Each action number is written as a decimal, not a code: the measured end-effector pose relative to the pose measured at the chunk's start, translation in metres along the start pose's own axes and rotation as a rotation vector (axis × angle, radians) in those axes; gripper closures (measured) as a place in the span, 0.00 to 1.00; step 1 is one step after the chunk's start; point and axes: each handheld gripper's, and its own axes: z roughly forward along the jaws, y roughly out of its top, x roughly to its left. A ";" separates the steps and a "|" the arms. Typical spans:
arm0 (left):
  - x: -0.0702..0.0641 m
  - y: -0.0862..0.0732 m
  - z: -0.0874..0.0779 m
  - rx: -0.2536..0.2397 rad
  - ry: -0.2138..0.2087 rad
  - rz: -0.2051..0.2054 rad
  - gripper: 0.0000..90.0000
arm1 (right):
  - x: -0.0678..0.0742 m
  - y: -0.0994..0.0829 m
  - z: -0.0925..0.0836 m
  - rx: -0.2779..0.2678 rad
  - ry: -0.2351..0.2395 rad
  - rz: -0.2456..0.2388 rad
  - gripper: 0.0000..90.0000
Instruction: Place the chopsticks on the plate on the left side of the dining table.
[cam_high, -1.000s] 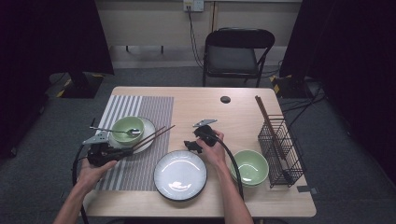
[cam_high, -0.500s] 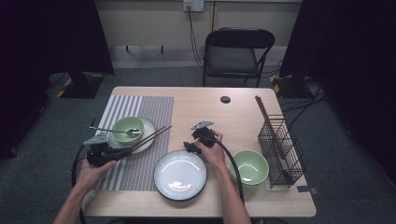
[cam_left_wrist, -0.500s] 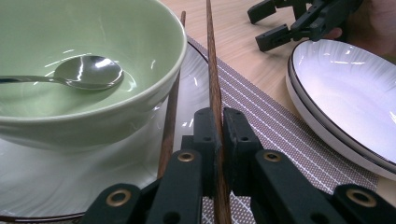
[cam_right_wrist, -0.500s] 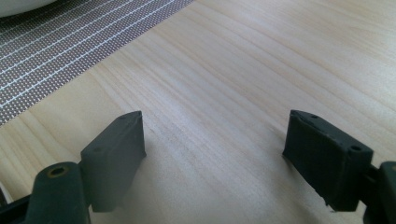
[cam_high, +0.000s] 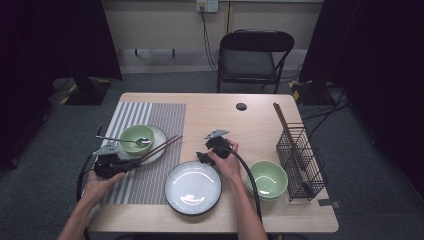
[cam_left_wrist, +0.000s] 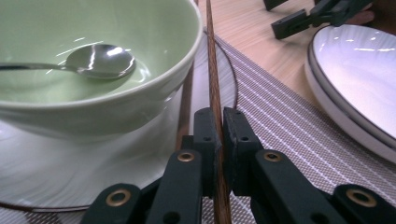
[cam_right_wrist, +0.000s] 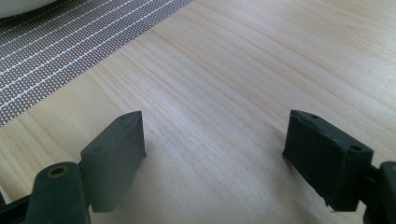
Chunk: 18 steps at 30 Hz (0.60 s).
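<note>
Nearest, a white round plate with a dark rim (cam_high: 193, 187) on the light wooden table (cam_high: 295, 210). Left gripper (cam_left_wrist: 219, 135) at the grey striped placemat (cam_high: 150, 175), fingers clamped on a brown wooden chopstick (cam_left_wrist: 213, 70) running away up-right beside a second, along a pale green bowl (cam_high: 136, 138) holding a steel spoon (cam_left_wrist: 95, 59). Right gripper (cam_right_wrist: 212, 154), fingers spread wide and empty over bare table, shifted slightly left since before. Right, an empty green bowl (cam_high: 268, 179); beyond, black wire rack (cam_high: 300, 160).
</note>
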 end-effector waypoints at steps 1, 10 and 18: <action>0.001 0.000 0.000 0.001 0.001 -0.002 0.94 | 0.000 0.000 0.000 0.000 0.000 0.000 0.21; -0.001 -0.001 0.001 0.007 0.010 0.005 0.94 | 0.000 0.000 0.000 0.000 0.000 0.000 0.21; -0.002 0.000 0.001 0.011 0.019 0.017 0.92 | 0.000 0.000 0.000 0.000 0.000 0.001 0.21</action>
